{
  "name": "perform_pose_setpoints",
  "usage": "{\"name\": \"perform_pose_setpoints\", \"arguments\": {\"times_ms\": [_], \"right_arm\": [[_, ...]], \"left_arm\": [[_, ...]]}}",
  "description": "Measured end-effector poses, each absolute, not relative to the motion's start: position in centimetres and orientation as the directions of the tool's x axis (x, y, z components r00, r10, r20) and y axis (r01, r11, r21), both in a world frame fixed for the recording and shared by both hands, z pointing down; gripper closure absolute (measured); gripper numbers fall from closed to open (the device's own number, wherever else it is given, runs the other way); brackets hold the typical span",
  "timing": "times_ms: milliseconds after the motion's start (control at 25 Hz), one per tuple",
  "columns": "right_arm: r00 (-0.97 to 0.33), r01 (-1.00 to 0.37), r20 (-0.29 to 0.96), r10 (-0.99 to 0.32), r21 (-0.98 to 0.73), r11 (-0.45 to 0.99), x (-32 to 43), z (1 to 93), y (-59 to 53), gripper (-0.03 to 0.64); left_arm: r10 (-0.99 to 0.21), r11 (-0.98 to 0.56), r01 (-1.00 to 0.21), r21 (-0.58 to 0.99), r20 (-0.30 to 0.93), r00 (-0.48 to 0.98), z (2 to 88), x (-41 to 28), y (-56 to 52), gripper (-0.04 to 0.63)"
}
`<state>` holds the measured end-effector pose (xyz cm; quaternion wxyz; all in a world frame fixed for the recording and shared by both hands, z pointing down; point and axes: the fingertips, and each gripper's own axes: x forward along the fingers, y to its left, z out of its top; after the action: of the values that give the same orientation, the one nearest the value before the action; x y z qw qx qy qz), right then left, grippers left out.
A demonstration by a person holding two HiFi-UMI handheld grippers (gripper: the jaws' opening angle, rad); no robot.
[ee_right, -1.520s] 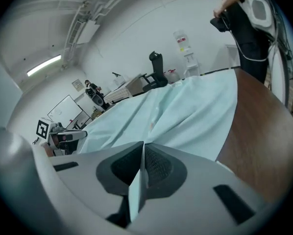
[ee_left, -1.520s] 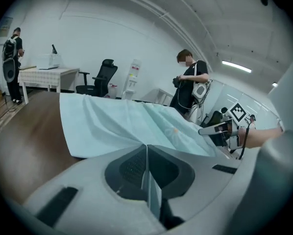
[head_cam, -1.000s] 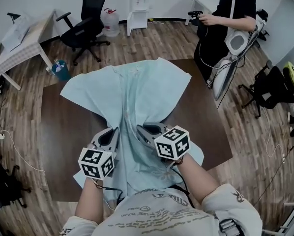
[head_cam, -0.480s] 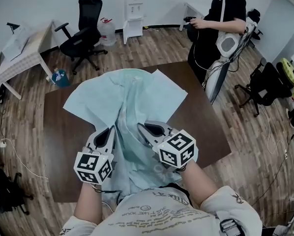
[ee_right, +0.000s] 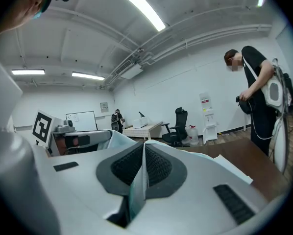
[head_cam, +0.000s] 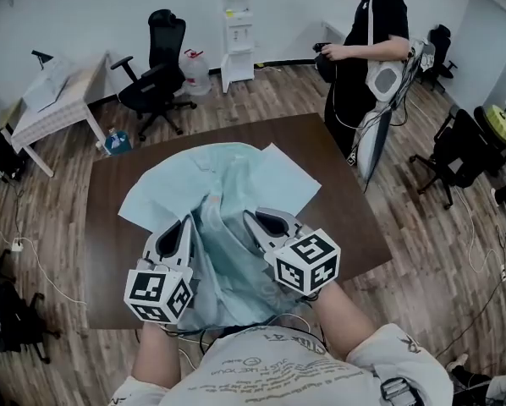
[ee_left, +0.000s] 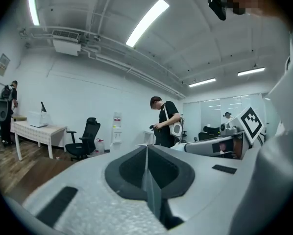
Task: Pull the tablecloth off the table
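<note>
A light blue tablecloth [head_cam: 228,180] lies bunched along the middle of the dark brown table [head_cam: 113,227], with its far corners spread flat. Both grippers hold its near part up off the table, side by side in front of my chest. My left gripper [head_cam: 186,223] is shut on a thin fold of the cloth [ee_left: 150,192], which shows between the closed pads. The right gripper [head_cam: 251,219] is likewise shut on a fold of the cloth [ee_right: 136,187]. Each gripper view shows the other gripper beside it, the right gripper [ee_left: 220,146] and the left gripper [ee_right: 75,141].
A person in black [head_cam: 363,41] stands at the table's far right corner, holding a device. A black office chair [head_cam: 156,74], a water bottle [head_cam: 195,70] and a white dispenser [head_cam: 236,15] stand beyond. A white side table [head_cam: 54,96] is far left; more chairs [head_cam: 464,146] are right.
Both grippers have risen and drawn back toward me with the cloth in them. The tablecloth has slid nearer and bunched up, baring more of the table's far side.
</note>
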<state>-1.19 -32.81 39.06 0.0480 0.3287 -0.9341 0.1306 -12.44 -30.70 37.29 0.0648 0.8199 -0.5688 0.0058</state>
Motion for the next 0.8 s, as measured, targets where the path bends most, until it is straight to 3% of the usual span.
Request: {"name": "perform_pose_setpoints", "arguments": {"times_ms": [360, 800], "right_arm": [[-0.756, -0.651, 0.127, -0.642, -0.241, 0.719, 4.1, 37.8, -24.8, 0.601], [-0.717, -0.691, 0.133, -0.684, -0.266, 0.672, 6.6, 36.4, -20.5, 0.602]], "left_arm": [[-0.973, -0.221, -0.968, 0.116, 0.035, 0.227, 35.2, -10.1, -20.5, 0.588], [-0.991, -0.088, -0.995, 0.056, 0.095, 0.093, 34.6, -10.1, -14.9, 0.588]]}}
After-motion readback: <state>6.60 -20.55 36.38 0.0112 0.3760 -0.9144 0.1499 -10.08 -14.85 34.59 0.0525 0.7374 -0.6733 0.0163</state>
